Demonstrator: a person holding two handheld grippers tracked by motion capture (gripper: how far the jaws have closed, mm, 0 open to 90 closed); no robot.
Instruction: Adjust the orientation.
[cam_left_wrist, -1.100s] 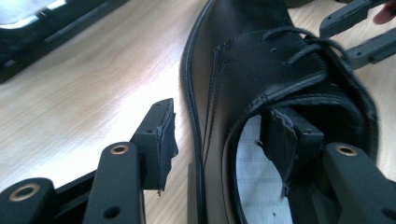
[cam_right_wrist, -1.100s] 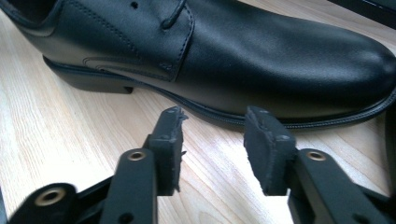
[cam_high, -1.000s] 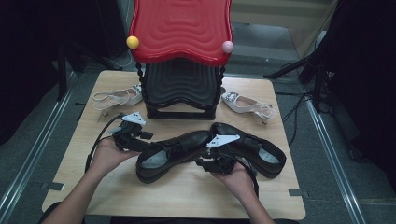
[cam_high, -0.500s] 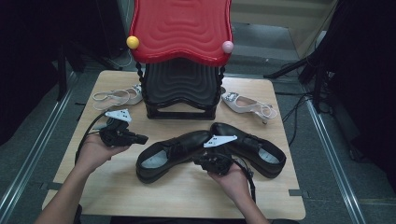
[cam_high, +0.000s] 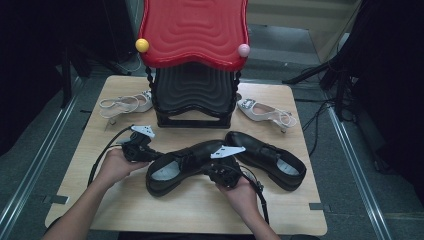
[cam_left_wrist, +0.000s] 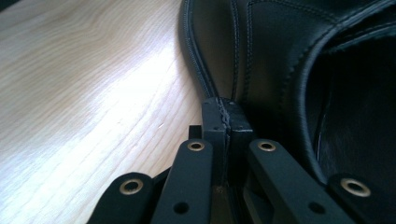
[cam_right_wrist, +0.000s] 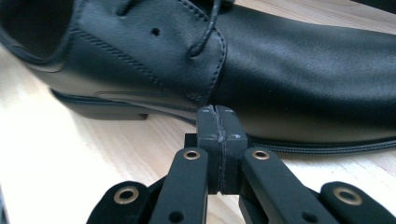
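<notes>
1. We take the near black shoe (cam_high: 187, 165) to be fairly heavy: stiff sole, supple smooth leather that may slip. It lies at the front middle of the table (cam_high: 120, 210).
2. We would grip the heel rim or the laced collar, not the polished side.
3. Its long axis runs slantwise, heel toward our left front, toe toward the other black shoe (cam_high: 267, 157).
4. Our left gripper (cam_left_wrist: 225, 122) is fully closed on nothing, tips at the heel seam; our right gripper (cam_right_wrist: 220, 122) is likewise closed and empty, against the shoe's side.
</notes>
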